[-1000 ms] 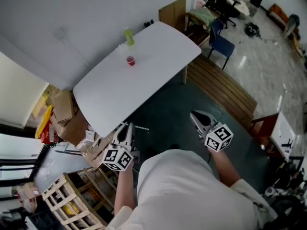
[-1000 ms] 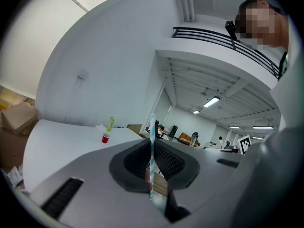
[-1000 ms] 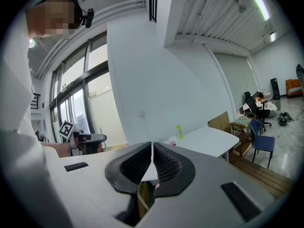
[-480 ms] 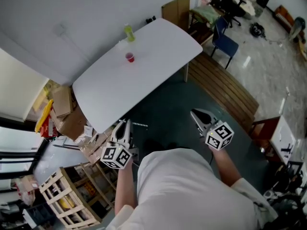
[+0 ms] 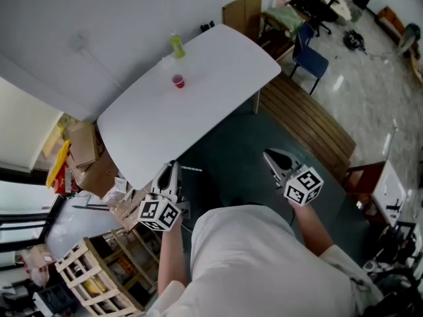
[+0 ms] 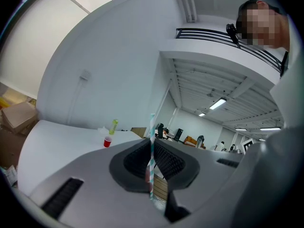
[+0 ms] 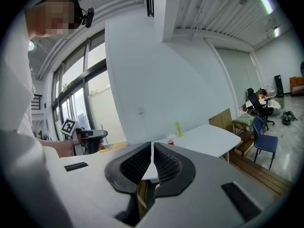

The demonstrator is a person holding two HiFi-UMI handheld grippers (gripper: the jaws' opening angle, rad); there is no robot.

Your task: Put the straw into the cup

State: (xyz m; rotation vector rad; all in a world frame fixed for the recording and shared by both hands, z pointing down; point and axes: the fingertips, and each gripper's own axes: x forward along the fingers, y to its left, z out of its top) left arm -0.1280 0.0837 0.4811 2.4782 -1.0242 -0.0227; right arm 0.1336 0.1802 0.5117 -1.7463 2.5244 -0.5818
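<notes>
Table point(image 5: 218, 65), white and long, fills the upper middle of the head view. Left gripper point(image 5: 170, 174), lower left by the table's near edge, pinches a striped straw point(image 6: 151, 156) that stands upright between its jaws. Right gripper point(image 5: 272, 158), lower right, has its jaws pressed together on nothing. Green bottle point(image 5: 176, 45) stands upper left on the table, with the red cup point(image 5: 178, 80) near it, well apart from the straw.
</notes>
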